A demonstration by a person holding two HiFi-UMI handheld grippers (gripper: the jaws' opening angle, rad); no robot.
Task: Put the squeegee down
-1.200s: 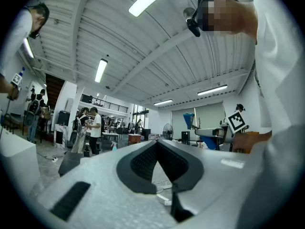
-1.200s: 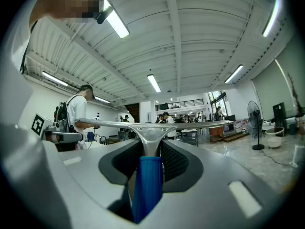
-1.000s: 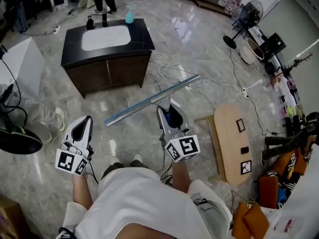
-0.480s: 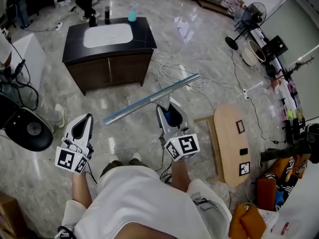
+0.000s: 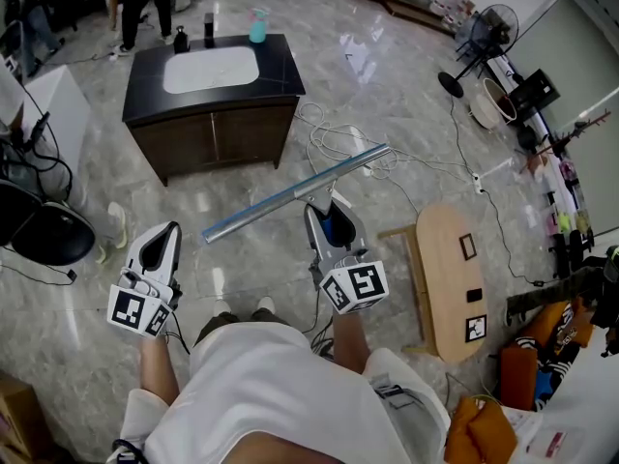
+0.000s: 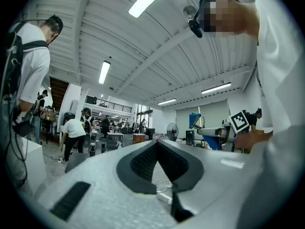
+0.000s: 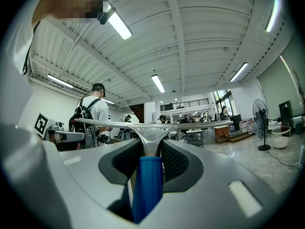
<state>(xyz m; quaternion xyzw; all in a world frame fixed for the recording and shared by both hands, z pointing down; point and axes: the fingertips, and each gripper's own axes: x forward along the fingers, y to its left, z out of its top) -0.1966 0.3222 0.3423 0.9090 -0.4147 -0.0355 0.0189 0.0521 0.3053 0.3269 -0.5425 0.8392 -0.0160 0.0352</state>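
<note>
The squeegee has a long metal blade (image 5: 290,196) and a blue handle (image 7: 148,185). My right gripper (image 5: 325,213) is shut on that handle and holds the squeegee in the air above the marble floor, with the blade slanting from lower left to upper right. In the right gripper view the blade (image 7: 119,123) lies level across the jaws, and the right gripper (image 7: 151,149) clamps the handle between its dark pads. My left gripper (image 5: 169,232) hangs apart at the left. In its own view the left gripper (image 6: 156,144) is shut with nothing in it.
A dark vanity cabinet (image 5: 213,124) with a white sink top stands ahead, and a teal bottle (image 5: 254,27) sits on it. Loose cables (image 5: 334,143) lie on the floor beyond the blade. A small wooden table (image 5: 447,278) is at the right, a black chair (image 5: 44,235) at the left.
Both grippers and the squeegee have kept still. At the left the black chair has shifted, and a person behind the cabinet has walked to the left.
</note>
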